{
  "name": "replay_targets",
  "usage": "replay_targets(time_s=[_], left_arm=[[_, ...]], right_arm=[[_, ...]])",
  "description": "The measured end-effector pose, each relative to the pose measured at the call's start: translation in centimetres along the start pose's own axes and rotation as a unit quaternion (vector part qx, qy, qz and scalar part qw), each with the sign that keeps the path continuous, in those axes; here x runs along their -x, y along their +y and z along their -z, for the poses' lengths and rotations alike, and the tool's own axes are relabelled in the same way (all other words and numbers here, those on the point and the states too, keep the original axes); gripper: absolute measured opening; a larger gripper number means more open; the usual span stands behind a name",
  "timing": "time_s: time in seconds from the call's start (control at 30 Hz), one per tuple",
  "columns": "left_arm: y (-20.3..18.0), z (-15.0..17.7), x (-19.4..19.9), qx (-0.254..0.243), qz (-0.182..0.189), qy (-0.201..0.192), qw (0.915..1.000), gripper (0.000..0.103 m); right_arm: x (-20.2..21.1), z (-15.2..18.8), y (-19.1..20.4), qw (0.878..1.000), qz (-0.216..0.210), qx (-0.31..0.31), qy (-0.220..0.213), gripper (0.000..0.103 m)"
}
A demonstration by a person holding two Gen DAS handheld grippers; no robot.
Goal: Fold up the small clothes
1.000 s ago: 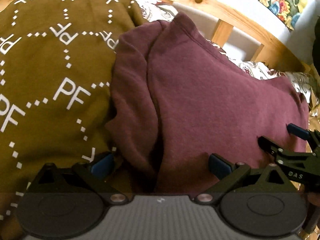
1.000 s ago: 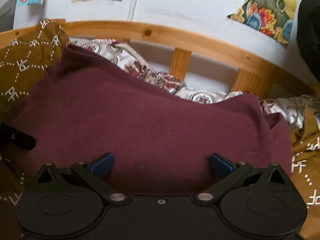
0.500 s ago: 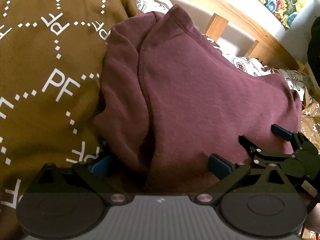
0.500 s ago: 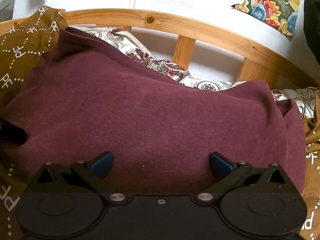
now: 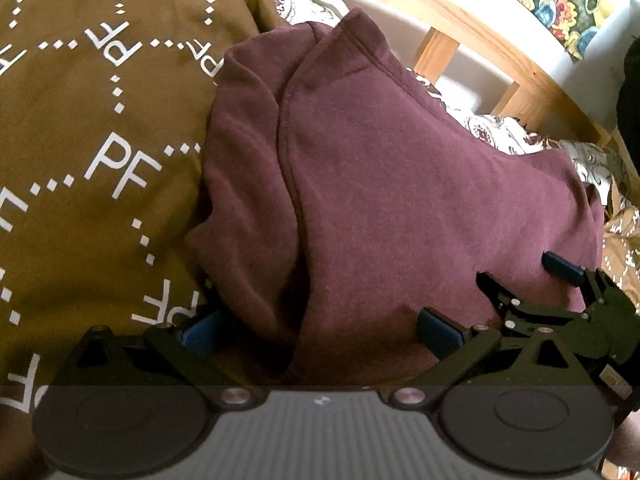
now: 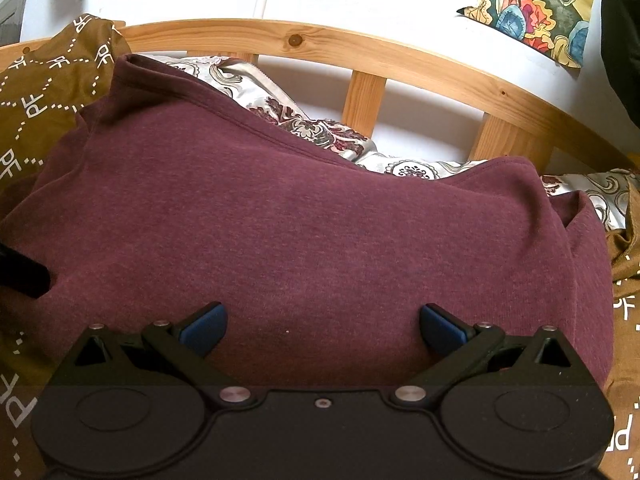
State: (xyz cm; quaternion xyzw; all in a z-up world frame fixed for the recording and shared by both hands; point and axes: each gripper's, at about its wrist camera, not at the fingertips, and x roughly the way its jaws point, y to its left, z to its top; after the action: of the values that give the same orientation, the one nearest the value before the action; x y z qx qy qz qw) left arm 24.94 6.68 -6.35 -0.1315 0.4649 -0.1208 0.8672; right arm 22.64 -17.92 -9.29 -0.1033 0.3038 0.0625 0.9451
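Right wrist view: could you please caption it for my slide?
Open right tongs over a maroon garment on a brown bedspread.

A plain maroon knit garment (image 6: 304, 216) fills the frame's middle. At left, an ochre-brown blanket (image 5: 100, 128) carries white "PF" letters and dotted lines. Upper centre, silver-grey fabric (image 6: 288, 116) bears dark red paisley. The pale pine rail (image 6: 360, 52) shows knots. Blue gripper pads (image 6: 204, 326).
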Motion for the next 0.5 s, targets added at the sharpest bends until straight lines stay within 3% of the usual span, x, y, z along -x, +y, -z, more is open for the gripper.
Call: replay_targets(time_s=[0.37,0.5], left_arm=[[0.59,0.44,0.66,0.016,-0.020,-0.017,0.9995,0.077],[0.14,0.92,0.86,0.007,-0.035,-0.025,0.9991,0.061]], right_arm=[[0.01,0.02,0.00,1.000,0.000,-0.001,0.000,0.102],[0.01,0.01,-0.02,1.000,0.000,-0.001,-0.001,0.102]])
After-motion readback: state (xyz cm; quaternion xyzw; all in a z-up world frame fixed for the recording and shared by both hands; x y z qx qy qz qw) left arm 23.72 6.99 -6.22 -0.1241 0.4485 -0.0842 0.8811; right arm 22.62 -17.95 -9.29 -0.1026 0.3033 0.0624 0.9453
